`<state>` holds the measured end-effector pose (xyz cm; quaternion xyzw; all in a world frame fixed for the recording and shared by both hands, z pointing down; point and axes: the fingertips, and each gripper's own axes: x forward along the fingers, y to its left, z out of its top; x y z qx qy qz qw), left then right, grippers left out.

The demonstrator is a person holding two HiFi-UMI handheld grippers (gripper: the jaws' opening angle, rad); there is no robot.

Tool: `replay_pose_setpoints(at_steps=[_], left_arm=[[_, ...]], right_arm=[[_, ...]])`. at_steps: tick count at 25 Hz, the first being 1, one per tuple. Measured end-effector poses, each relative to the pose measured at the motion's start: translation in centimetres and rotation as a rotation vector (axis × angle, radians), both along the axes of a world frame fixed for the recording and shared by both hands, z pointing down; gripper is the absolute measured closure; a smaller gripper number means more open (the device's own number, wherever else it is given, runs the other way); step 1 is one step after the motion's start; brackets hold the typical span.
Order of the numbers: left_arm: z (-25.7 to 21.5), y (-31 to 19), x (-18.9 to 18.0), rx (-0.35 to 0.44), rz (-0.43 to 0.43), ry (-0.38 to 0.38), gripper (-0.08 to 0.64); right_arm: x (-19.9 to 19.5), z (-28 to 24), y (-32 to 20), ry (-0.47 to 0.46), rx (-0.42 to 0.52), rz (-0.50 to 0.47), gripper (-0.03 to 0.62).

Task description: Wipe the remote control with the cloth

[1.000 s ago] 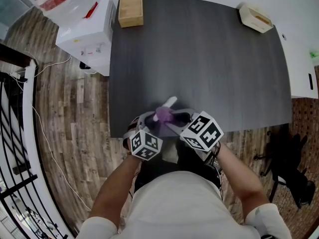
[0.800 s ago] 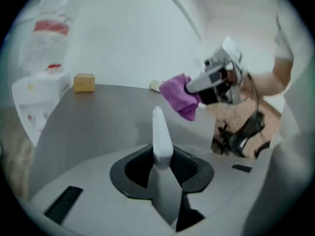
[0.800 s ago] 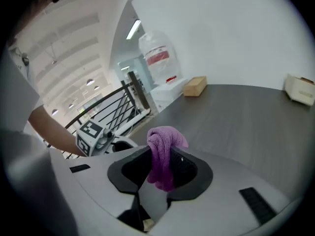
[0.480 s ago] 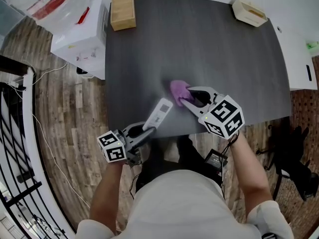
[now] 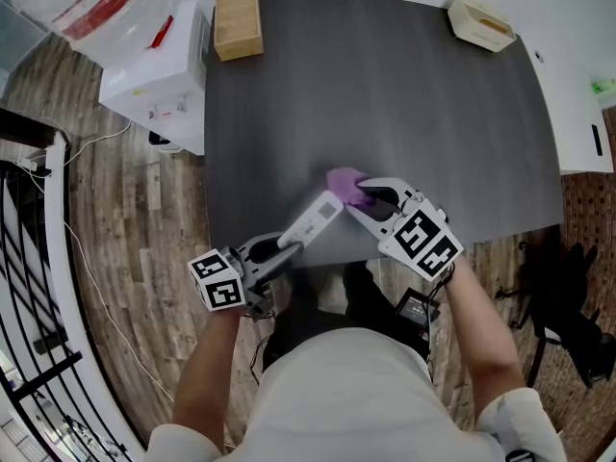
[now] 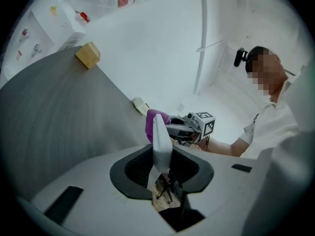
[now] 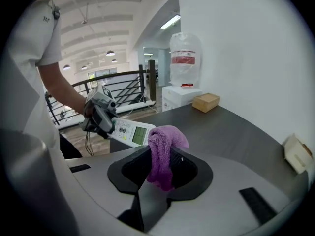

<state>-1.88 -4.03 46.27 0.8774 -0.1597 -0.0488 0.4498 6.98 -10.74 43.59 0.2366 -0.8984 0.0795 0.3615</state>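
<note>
My left gripper point(image 5: 272, 254) is shut on the near end of a white remote control point(image 5: 313, 220), which it holds above the dark table's front edge. In the left gripper view the remote point(image 6: 160, 142) rises edge-on between the jaws. My right gripper point(image 5: 364, 198) is shut on a bunched purple cloth point(image 5: 344, 185), and the cloth touches the remote's far end. The right gripper view shows the cloth point(image 7: 164, 151) in its jaws, laid against the end of the remote point(image 7: 131, 132), whose green screen and buttons face up.
The dark table point(image 5: 385, 94) carries a wooden box point(image 5: 236, 22) at its far left corner and a cream tray point(image 5: 479, 24) at the far right. A white cabinet point(image 5: 154, 75) stands left of the table. A black railing point(image 5: 29, 287) runs along the left.
A second ago both grippers were close together with cloth on remote. They then drew apart, the left swinging left. Now the right gripper has brought the cloth back onto the remote's far end.
</note>
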Motion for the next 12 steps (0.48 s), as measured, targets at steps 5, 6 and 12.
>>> replay_pose_setpoints(at_steps=[5, 6, 12], left_arm=[[1.1, 0.1, -0.4, -0.04, -0.014, -0.009, 0.463], [1.2, 0.0, -0.5, -0.046, -0.02, -0.016, 0.463], [2.2, -0.9, -1.4, -0.096, -0.082, -0.047, 0.463]], right_arm=[[1.2, 2.7, 1.7, 0.129, -0.009, -0.022, 0.483], [1.4, 3.4, 2.2, 0.146, -0.021, -0.026, 0.483], [2.1, 6.6, 6.5, 0.249, -0.153, -0.158, 0.483]])
